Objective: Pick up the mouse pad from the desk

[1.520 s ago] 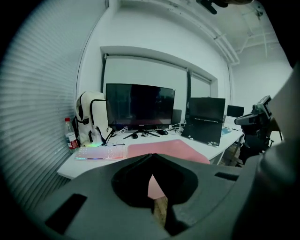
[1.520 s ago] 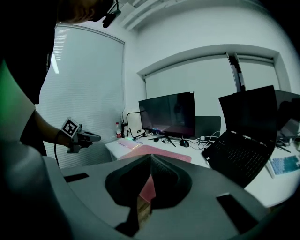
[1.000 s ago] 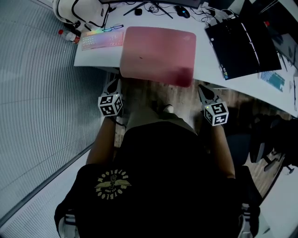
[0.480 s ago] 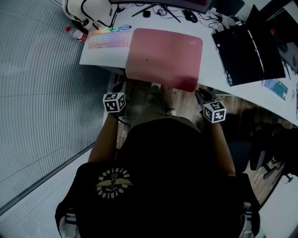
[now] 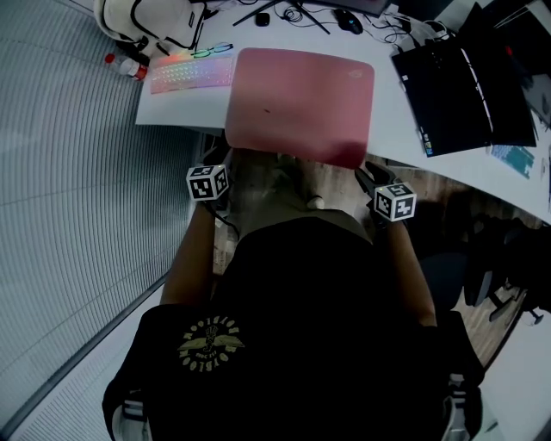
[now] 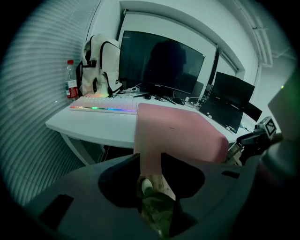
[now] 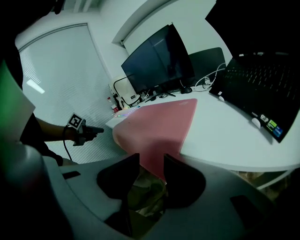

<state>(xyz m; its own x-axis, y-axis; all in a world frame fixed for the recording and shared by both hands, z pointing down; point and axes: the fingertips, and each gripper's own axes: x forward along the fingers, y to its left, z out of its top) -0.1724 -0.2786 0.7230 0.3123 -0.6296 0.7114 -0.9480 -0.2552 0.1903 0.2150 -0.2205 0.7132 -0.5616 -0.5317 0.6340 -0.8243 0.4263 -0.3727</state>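
Left gripper [image 6: 151, 159] and right gripper [image 7: 151, 159] jaws have just been opening; both stand apart, gripping nothing. Mouse pad [image 5: 297, 103] overhangs the desk [image 5: 181, 103] edge.

1. Bench [image 5: 181, 108]: white top, with its left corner in the head view and its front edge toward the person.
2. Pad [image 5: 301, 99]: pink, lying flat at mid-front. Its near edge hangs over the bench's front edge.
3. Keyboard [image 5: 191, 73]: rainbow-lit, just left of the pad and set farther back.
4. Backpack [image 5: 146, 21]: white, upright behind the keyboard at the far left corner. A red-labelled bottle [image 5: 127, 67] stands beside it.
5. Monitor [image 6: 159, 63]: dark, at the back behind the pad. Cables [image 5: 284, 13] and a dark mouse [image 5: 349, 21] lie at its foot.
6. Laptop [image 5: 469, 82]: black, right of the pad, with bare bench between them.
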